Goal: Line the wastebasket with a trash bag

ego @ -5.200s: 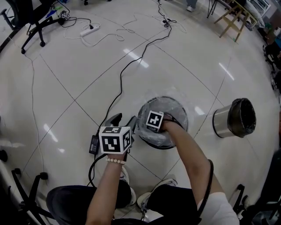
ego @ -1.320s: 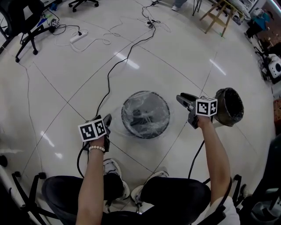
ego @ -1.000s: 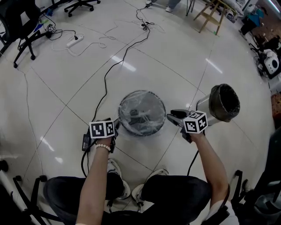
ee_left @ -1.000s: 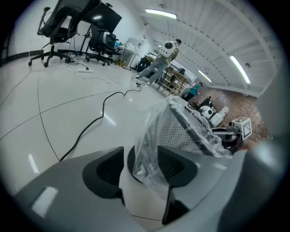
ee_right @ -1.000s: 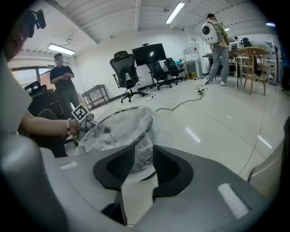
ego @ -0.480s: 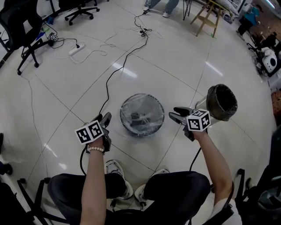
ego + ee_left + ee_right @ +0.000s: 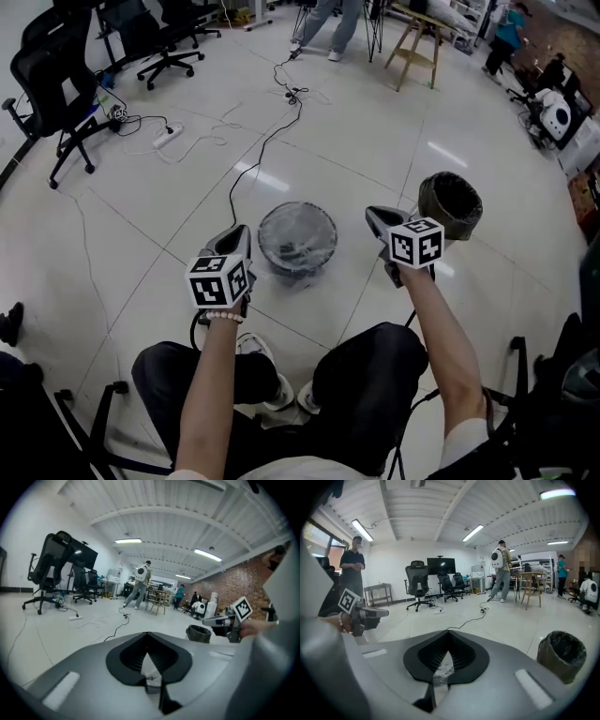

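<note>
The wastebasket stands on the tiled floor between my hands, with a clear crinkled trash bag over its rim and inside. My left gripper hovers just left of it, and my right gripper just right of it; both are raised and apart from the basket. Each has just closed its jaws. In the left gripper view the left gripper has its pads together with nothing clearly held. The right gripper looks the same in its own view. The gripper bodies hide the basket in both gripper views.
A second metal bin with a black bag lies tilted to the right. A black cable runs from the basket towards the back. A power strip, office chairs, a wooden stool and a standing person are farther off.
Both grippers have risen from near the floor and their jaws have gone from open to shut. The head view has lifted and shows more of the room.
</note>
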